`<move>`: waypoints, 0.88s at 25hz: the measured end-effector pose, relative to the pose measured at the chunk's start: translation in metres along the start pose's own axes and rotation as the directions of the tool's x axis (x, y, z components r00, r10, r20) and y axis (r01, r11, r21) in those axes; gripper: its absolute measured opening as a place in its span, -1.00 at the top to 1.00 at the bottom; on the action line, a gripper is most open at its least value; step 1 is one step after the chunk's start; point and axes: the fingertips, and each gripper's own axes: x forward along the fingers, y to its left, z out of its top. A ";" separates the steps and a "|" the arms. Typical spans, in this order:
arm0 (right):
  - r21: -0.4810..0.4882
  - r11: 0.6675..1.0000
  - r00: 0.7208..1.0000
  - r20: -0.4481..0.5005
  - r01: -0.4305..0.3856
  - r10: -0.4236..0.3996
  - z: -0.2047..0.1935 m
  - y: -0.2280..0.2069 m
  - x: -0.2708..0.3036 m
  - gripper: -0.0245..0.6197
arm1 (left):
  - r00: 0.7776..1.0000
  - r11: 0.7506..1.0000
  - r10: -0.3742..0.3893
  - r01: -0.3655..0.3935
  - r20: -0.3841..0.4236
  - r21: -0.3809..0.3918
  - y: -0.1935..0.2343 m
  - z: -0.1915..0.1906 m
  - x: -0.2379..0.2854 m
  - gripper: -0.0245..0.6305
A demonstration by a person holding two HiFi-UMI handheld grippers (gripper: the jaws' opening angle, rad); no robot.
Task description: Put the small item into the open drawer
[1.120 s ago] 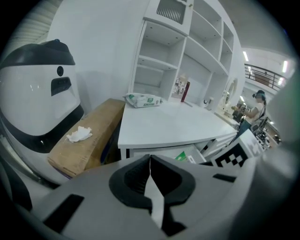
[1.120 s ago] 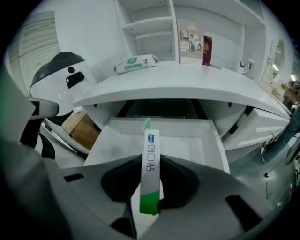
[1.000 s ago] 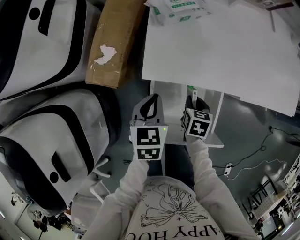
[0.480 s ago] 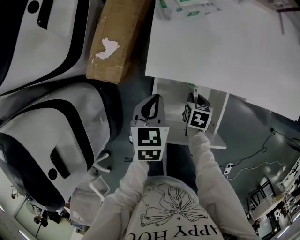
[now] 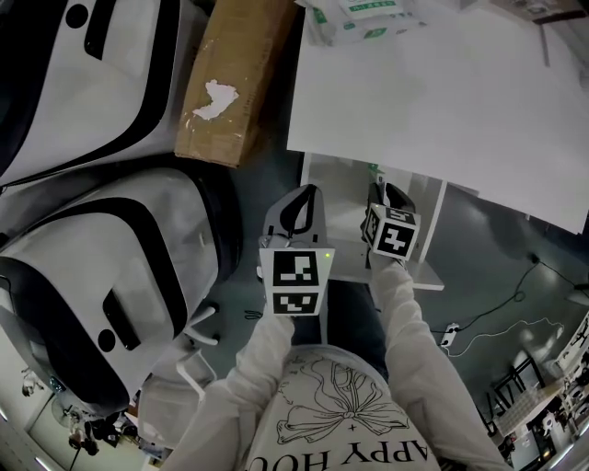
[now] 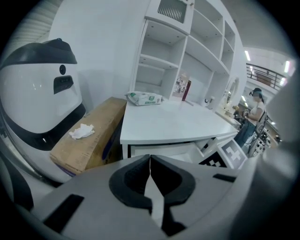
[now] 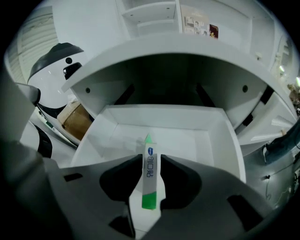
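The small item is a white tube with green ends (image 7: 149, 171), pinched upright between the jaws of my right gripper (image 7: 149, 161). Its pointed green tip (image 7: 148, 138) hangs over the floor of the open white drawer (image 7: 197, 136). In the head view the right gripper (image 5: 381, 190) is over the drawer (image 5: 342, 204), which is pulled out from under the white desk (image 5: 433, 101); the tube's green tip (image 5: 375, 171) just shows. My left gripper (image 5: 302, 195) sits at the drawer's left side, its jaws (image 6: 150, 164) shut with nothing between them.
A brown cardboard box (image 5: 230, 83) with a crumpled white tissue (image 5: 214, 98) leans left of the desk. Big white-and-black rounded shells (image 5: 101, 267) fill the left side. A green-printed packet (image 5: 368, 14) lies on the desk's far edge. Cables (image 5: 497, 313) trail on the floor at right.
The head view has shifted a little. Both grippers hold much the same places, the right one still shut on the tube above the drawer.
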 end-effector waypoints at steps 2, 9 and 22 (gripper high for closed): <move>0.004 1.000 0.999 0.030 0.009 -0.009 0.008 0.000 -0.017 0.56 | 1.000 1.000 -0.002 0.002 0.013 0.001 -0.003 0.007 -0.007 0.90; 0.024 1.000 0.977 0.213 0.010 -0.015 0.057 0.014 -0.098 0.66 | 0.993 1.000 -0.019 0.017 0.112 0.019 -0.014 0.053 -0.040 0.91; 0.037 0.999 0.820 0.572 0.003 -0.024 0.153 0.032 -0.282 0.77 | 0.942 0.997 -0.041 0.015 0.334 0.079 -0.040 0.144 -0.132 0.91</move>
